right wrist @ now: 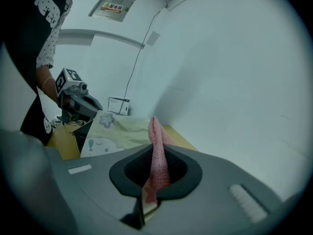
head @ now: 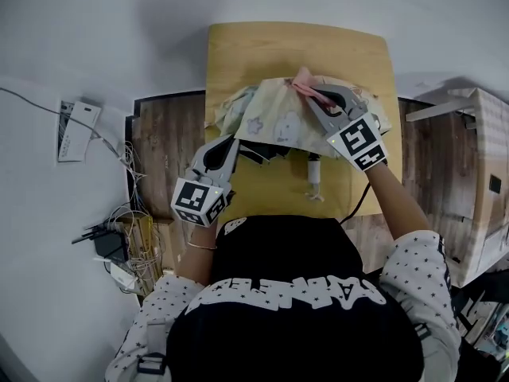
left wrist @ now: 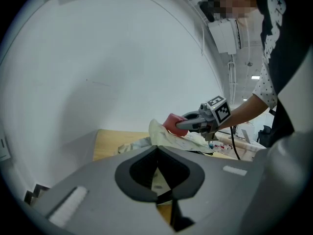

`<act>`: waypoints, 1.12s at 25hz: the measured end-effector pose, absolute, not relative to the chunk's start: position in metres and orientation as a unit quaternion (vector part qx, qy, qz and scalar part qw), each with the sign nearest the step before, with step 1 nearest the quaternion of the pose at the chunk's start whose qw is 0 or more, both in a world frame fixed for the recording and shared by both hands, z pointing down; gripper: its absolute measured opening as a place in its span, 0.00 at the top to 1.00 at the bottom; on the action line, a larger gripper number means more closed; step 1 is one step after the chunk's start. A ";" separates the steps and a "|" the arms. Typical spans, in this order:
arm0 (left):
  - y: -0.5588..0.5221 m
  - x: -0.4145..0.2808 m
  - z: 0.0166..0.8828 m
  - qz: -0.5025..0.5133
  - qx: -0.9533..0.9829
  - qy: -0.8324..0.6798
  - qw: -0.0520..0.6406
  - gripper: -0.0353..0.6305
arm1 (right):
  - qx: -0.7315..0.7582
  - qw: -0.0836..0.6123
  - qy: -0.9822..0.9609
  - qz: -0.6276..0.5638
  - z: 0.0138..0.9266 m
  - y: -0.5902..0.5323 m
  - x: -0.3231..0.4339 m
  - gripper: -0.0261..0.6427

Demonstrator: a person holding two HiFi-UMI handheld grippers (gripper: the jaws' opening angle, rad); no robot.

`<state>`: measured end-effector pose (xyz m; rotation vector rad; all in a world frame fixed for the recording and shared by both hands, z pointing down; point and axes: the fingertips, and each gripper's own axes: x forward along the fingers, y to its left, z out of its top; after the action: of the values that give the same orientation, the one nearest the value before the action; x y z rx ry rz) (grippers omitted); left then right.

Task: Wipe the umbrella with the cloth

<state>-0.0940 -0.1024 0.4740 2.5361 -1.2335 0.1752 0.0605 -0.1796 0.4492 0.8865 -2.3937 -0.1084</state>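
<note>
A folded umbrella (head: 274, 118) with a cream, patterned canopy lies across the wooden table (head: 238, 46); its pale handle (head: 315, 178) points toward me. My left gripper (head: 235, 140) is shut on the canopy's near left edge, and the cream fabric (left wrist: 157, 176) shows between its closed jaws in the left gripper view. My right gripper (head: 312, 92) is shut on a pink cloth (head: 303, 80) and holds it on the canopy's far top side. In the right gripper view the pink cloth (right wrist: 157, 160) stands up between the jaws, with the canopy (right wrist: 117, 131) to the left.
A white box (head: 78, 130) and tangled cables (head: 127, 237) lie on the floor at the left. A cardboard box (head: 485, 181) stands at the right. A white wall rises just behind the table's far edge.
</note>
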 end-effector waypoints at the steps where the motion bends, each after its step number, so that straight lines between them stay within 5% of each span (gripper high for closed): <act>1: -0.102 -0.094 0.474 0.062 0.885 -0.433 0.158 0.94 | 0.324 0.292 -0.899 -0.038 0.453 -0.177 0.058 0.91; 28: -0.108 -0.096 0.483 0.069 0.882 -0.433 0.172 0.94 | 0.244 0.331 -0.912 -0.008 0.491 -0.109 0.059 0.91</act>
<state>-0.0959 -0.1079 0.4826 2.5041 -1.2277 0.1961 0.0590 -0.1089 0.4906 0.6367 -2.3841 -0.0204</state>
